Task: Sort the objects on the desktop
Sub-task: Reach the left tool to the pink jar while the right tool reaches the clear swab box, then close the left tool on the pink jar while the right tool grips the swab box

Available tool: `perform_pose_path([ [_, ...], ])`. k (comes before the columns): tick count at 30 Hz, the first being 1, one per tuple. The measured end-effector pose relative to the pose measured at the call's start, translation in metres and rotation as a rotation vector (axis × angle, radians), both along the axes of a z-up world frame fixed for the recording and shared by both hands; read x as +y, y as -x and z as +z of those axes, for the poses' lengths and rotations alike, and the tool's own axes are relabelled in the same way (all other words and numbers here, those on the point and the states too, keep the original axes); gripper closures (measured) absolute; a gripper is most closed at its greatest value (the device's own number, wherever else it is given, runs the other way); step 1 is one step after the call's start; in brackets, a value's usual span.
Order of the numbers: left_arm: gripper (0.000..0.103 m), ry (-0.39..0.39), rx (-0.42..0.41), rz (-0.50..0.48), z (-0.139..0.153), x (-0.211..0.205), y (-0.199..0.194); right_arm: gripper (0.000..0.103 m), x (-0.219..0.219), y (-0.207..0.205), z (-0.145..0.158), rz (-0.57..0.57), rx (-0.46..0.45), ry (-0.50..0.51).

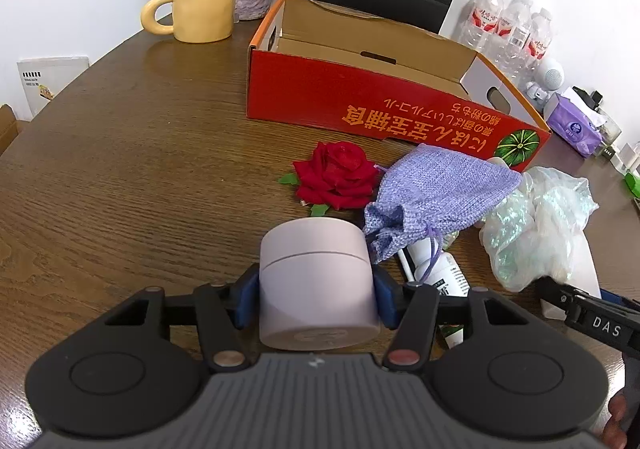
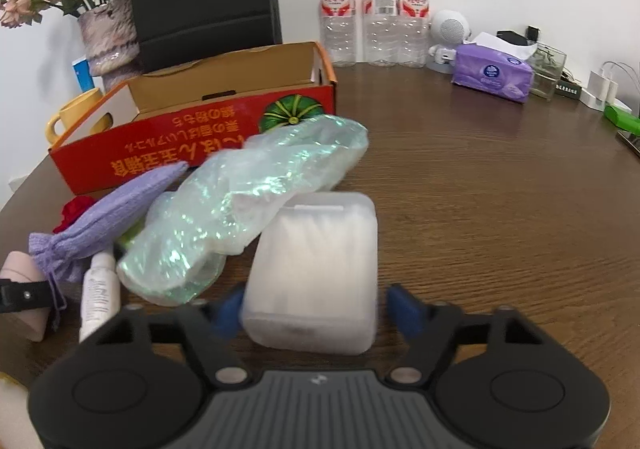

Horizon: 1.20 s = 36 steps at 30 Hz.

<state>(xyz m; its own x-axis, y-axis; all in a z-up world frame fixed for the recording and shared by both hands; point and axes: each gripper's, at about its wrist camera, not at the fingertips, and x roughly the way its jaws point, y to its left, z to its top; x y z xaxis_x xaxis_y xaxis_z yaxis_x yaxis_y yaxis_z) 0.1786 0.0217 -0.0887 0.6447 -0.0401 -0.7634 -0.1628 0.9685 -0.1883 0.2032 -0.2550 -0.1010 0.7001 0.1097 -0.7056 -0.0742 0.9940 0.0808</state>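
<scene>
We are pinching the jar (image 1: 318, 281) in the left gripper (image 1: 318, 299); the right gripper (image 2: 316, 311), not yet pressing, is straddling the swab box (image 2: 316, 269). The carton (image 1: 360, 97) is lying ahead.

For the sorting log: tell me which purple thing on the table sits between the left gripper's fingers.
The pale lilac round lidded jar, clasped by the left gripper. The knitted purple drawstring pouch lies beyond it.
</scene>
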Motion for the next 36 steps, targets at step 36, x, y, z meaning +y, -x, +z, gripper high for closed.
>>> perform_pose_path([
  [36,0.046,0.037,-0.162,-0.051,0.04,0.006,0.036,0.04,-0.054,0.053,0.035,-0.022,-0.145,-0.141],
])
